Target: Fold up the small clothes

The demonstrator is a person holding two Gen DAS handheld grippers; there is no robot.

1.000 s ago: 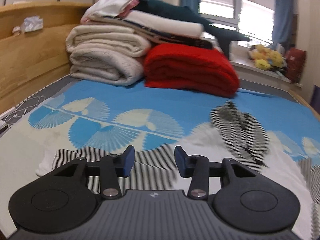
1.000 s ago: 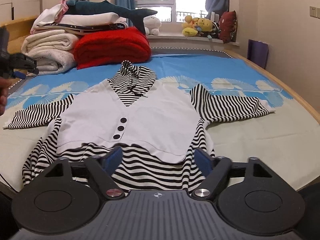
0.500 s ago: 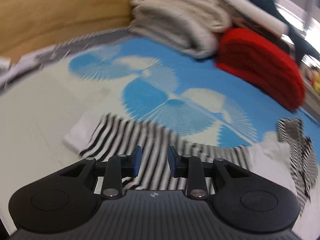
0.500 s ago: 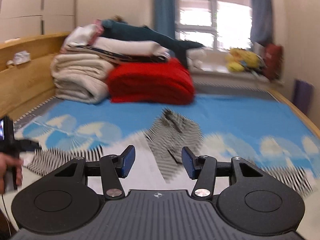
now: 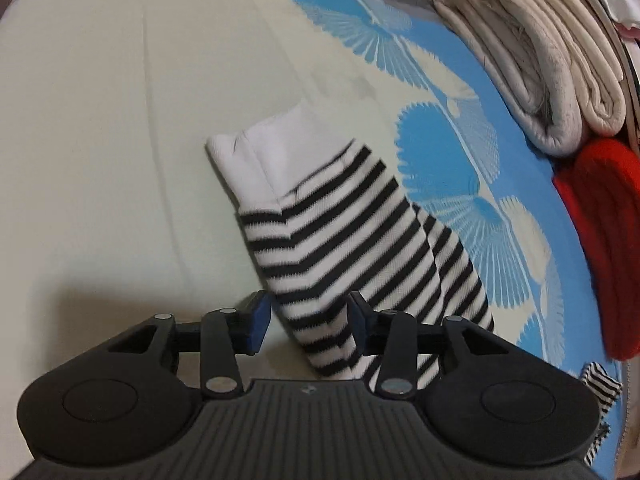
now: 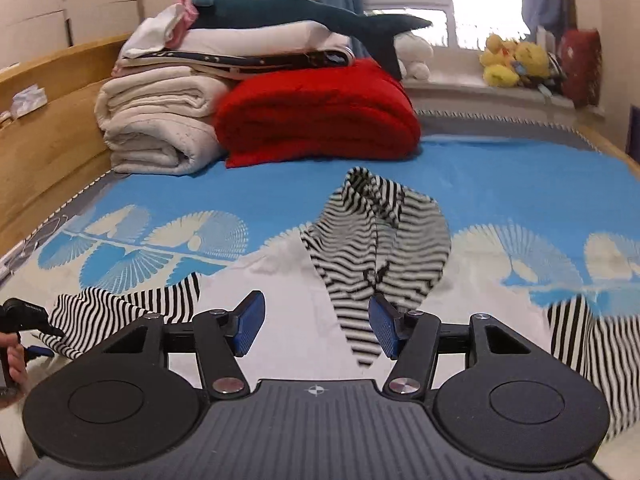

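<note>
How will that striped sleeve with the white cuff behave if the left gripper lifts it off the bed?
Probably floppy: the striped sleeve lies flat and creased like soft knit, so it should drape from the left gripper, whose jaws have just been closing around it. Likely light too. Its white cuff would probably dangle, and the attached garment may drag along the bed.

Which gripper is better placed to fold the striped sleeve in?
Left. The left gripper has been closing and straddles the sleeve behind its white cuff. The right gripper sits open over the hood, off that sleeve.
</note>
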